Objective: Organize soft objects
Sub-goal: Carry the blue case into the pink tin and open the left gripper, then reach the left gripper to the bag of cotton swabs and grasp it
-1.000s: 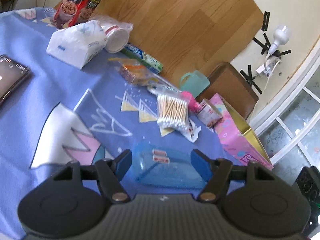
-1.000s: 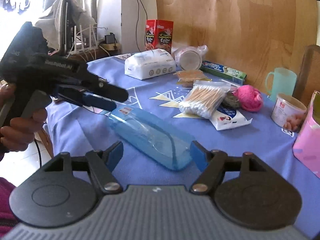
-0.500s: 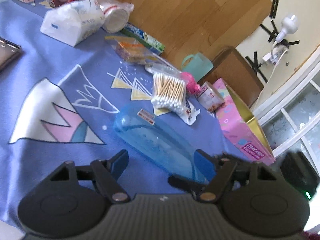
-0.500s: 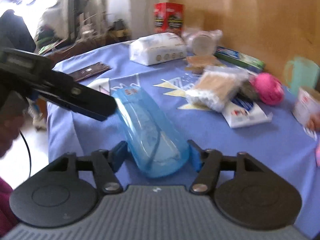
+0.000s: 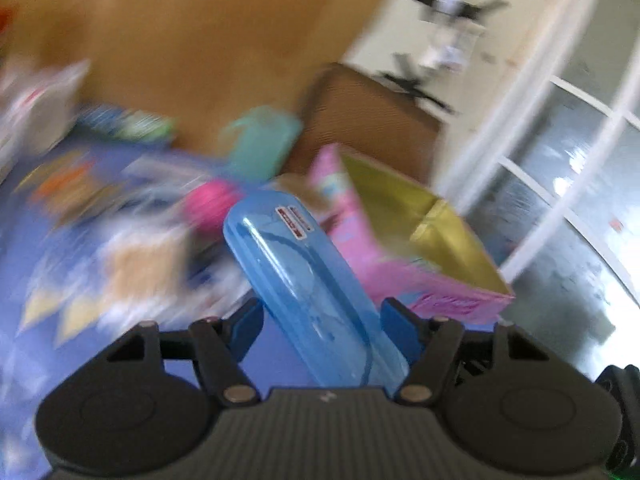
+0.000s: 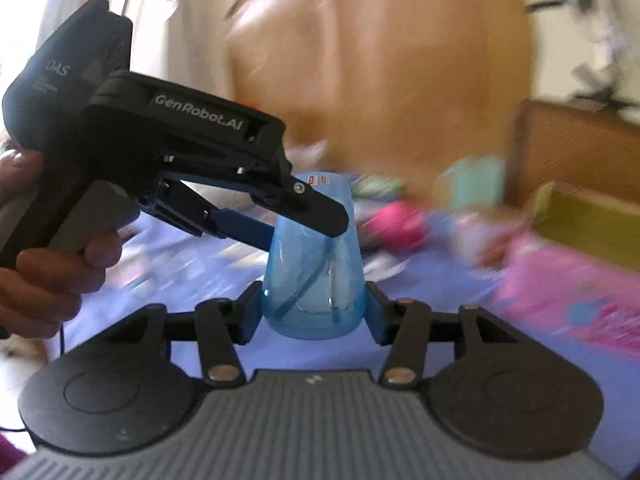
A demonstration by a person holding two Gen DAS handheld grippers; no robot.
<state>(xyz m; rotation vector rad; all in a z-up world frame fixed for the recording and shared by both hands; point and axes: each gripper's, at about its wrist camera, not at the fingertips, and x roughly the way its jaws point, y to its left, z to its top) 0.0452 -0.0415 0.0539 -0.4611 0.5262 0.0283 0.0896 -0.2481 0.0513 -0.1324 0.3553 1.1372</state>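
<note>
Left wrist view: my left tool (image 5: 320,320) pinches the blue case (image 5: 296,280), pink box (image 5: 404,248) close at 2 o'clock. Right wrist view: my right tool (image 6: 313,312) clamps the case's (image 6: 316,280) near end above the surface (image 6: 420,292); the left tool (image 6: 308,220) grips at 12.

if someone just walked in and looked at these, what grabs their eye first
The translucent blue plastic case stands out, sharp amid the blur: the right gripper clamps its near end while the left gripper closes on it from the left side. Behind it on the blue tablecloth, the open pink box with a gold lining sits at the right, a bright pink ball further left.
</note>
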